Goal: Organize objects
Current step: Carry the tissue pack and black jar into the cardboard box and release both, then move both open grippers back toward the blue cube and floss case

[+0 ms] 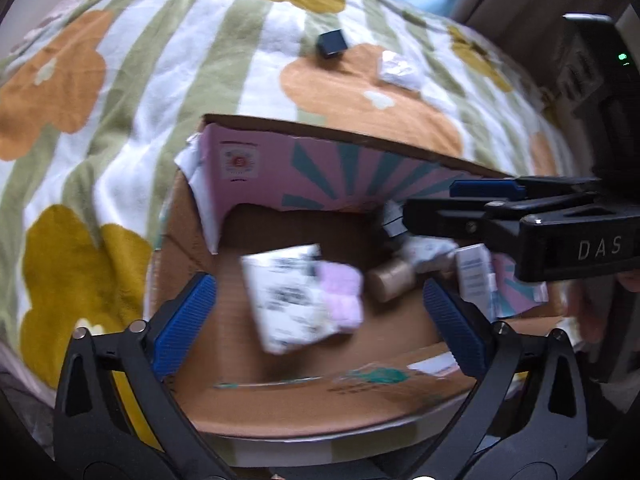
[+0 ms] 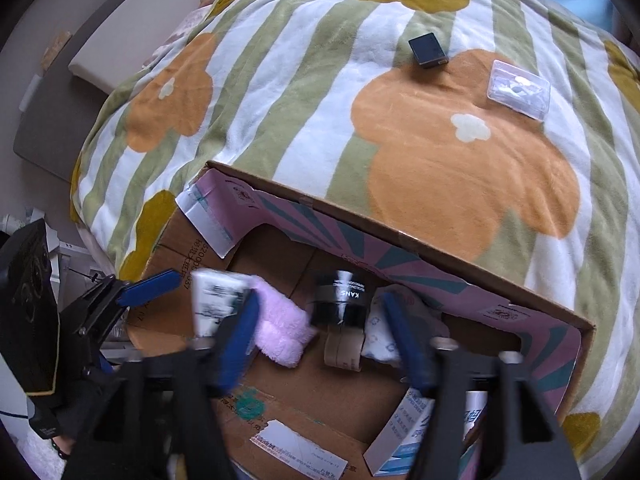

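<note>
An open cardboard box (image 1: 280,400) (image 2: 440,264) with pink inner flaps sits on a flowered blanket. Inside lie a white printed packet (image 1: 286,296) (image 2: 214,300), a pink fluffy cloth (image 1: 342,300) (image 2: 280,328), a tan roll (image 1: 390,280) (image 2: 344,354), a black jar (image 2: 340,300) and a white-blue carton (image 1: 474,276) (image 2: 404,432). My left gripper (image 1: 320,324) is open and empty above the packet and cloth. My right gripper (image 2: 320,340) is open and empty over the jar and roll; it also shows in the left wrist view (image 1: 460,200) from the side.
On the blanket (image 2: 320,120) beyond the box lie a small dark box (image 1: 331,43) (image 2: 427,51) and a clear plastic packet (image 1: 398,68) (image 2: 519,90). The bed edge and floor are at the left in the right wrist view.
</note>
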### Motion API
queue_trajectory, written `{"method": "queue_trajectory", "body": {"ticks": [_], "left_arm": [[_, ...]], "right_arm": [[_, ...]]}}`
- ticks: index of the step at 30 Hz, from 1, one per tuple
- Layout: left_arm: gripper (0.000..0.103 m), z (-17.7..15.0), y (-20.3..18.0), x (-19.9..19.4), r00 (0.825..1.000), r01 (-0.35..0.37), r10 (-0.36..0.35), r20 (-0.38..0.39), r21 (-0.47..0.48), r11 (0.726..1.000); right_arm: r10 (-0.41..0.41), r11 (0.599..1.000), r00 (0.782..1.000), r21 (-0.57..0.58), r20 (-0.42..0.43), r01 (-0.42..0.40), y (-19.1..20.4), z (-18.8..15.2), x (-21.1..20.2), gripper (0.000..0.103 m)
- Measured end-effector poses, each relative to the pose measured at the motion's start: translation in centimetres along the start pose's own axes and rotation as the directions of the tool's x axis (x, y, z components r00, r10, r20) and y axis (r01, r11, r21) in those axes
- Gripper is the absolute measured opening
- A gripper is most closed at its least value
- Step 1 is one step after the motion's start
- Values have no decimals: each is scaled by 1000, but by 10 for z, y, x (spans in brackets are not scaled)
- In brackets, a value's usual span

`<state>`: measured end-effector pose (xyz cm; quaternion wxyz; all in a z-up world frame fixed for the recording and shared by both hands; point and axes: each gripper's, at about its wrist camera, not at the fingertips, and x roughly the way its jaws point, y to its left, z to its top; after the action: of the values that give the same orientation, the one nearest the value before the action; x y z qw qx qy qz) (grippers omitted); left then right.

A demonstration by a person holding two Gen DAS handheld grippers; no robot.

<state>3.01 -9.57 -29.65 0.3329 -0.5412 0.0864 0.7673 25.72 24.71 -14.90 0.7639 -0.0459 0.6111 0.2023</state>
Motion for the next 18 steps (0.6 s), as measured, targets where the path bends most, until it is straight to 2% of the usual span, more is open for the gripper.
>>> {"method": "queue_trajectory", "body": {"ticks": [5, 11, 18], "left_arm": [[103, -6, -10, -4, 999, -34, 35, -15, 30, 999], [103, -13, -8, -7, 999, -15, 16, -34, 14, 1000], [103, -11, -8, -5, 999, -19, 21, -45, 45, 999]], "right_arm": [[-5, 999, 1000, 52, 3, 4, -9, -6, -7, 84], [-16, 997, 1000, 80, -9, 17, -15, -12, -13, 84], [-22, 994, 1000, 107, -12, 23, -21, -15, -10, 84]]}}
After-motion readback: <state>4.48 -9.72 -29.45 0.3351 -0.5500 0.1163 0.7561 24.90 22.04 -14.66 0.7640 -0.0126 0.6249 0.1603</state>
